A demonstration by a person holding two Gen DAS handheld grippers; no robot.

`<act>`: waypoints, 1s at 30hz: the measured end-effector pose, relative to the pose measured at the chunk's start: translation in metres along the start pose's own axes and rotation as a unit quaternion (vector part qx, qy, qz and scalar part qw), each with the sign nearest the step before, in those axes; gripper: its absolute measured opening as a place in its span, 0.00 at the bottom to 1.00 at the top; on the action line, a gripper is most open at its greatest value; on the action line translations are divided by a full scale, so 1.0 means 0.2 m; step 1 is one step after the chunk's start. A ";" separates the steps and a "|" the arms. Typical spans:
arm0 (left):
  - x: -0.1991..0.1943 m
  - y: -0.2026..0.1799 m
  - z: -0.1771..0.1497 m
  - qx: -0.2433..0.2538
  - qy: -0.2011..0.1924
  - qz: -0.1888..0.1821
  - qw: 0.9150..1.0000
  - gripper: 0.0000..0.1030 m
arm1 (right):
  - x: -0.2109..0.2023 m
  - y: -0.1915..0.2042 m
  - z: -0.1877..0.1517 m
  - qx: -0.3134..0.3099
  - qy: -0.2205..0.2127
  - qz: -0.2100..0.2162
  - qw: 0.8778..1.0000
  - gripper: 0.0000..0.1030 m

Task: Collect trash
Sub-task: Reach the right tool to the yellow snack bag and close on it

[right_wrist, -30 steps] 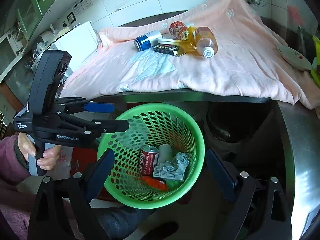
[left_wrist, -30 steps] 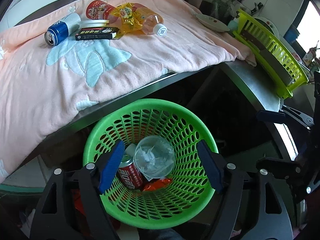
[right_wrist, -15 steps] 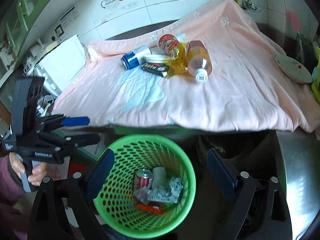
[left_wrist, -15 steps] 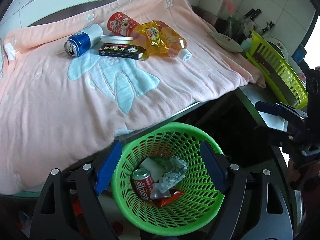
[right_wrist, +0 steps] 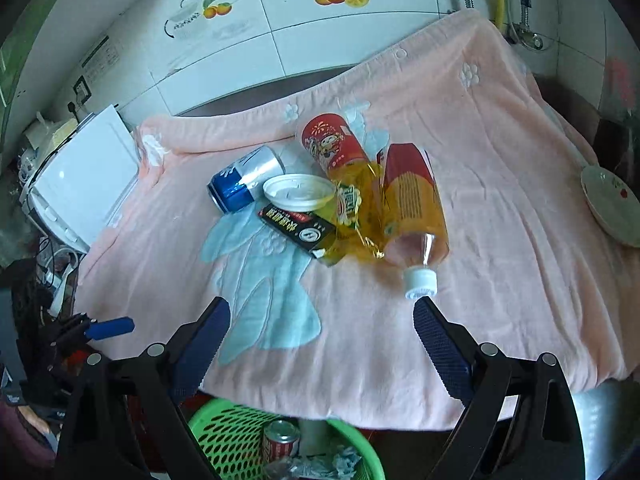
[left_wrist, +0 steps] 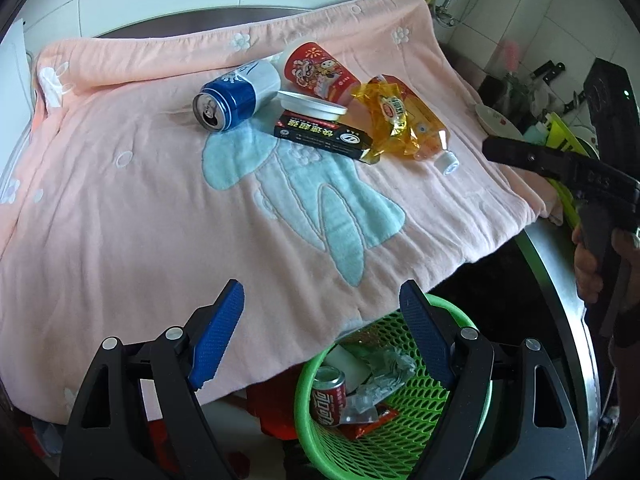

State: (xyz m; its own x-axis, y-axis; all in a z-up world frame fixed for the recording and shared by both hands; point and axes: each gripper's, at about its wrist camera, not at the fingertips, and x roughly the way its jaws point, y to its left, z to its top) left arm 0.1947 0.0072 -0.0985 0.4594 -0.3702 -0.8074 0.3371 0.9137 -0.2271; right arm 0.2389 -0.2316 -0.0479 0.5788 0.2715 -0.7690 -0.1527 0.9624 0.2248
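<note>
On the pink towel (left_wrist: 160, 216) (right_wrist: 500, 200) lies a heap of trash: a blue can (left_wrist: 236, 94) (right_wrist: 244, 180), a red paper cup (left_wrist: 320, 70) (right_wrist: 334, 146), a white lid (left_wrist: 312, 106) (right_wrist: 298, 192), a black box (left_wrist: 324, 136) (right_wrist: 298, 230), a yellow wrapper (left_wrist: 384, 110) (right_wrist: 352, 208) and a bottle (left_wrist: 428, 140) (right_wrist: 416, 208). The green basket (left_wrist: 408, 420) (right_wrist: 224, 436) below the counter edge holds a red can (left_wrist: 328, 394) (right_wrist: 280, 442) and crumpled wrappers. My left gripper (left_wrist: 320, 336) is open and empty over the towel's near edge. My right gripper (right_wrist: 320, 348) is open and empty, short of the bottle cap.
A white appliance (right_wrist: 84, 176) stands left of the towel. A small dish (left_wrist: 496, 120) (right_wrist: 612, 204) and a yellow-green rack (left_wrist: 560, 140) lie to the right. The steel counter edge (left_wrist: 560, 280) runs beside a dark sink.
Both grippers rose from over the basket and moved forward above the towel. The basket has slid to the bottom of both views and the trash heap looks nearer.
</note>
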 end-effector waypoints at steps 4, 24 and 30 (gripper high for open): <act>0.02 0.08 0.05 -0.004 -0.002 0.002 1.000 0.77 | 0.15 0.02 0.13 -0.002 0.005 -0.021 1.000 0.82; 0.11 0.33 0.52 0.019 -0.047 0.036 0.998 0.77 | 0.65 0.05 0.36 -0.030 0.056 -0.133 0.989 0.46; 0.25 0.35 0.74 0.046 -0.054 0.056 0.996 0.77 | 0.70 0.04 0.37 -0.032 0.062 -0.137 0.988 0.29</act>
State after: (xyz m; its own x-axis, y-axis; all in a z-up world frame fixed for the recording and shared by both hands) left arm 0.3629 0.0283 -0.0741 0.5825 -0.2867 -0.7606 0.3498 0.9331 -0.0837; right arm 0.3772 -0.1873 -0.1092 0.5032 -0.0035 -0.8642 -0.0572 0.9977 -0.0373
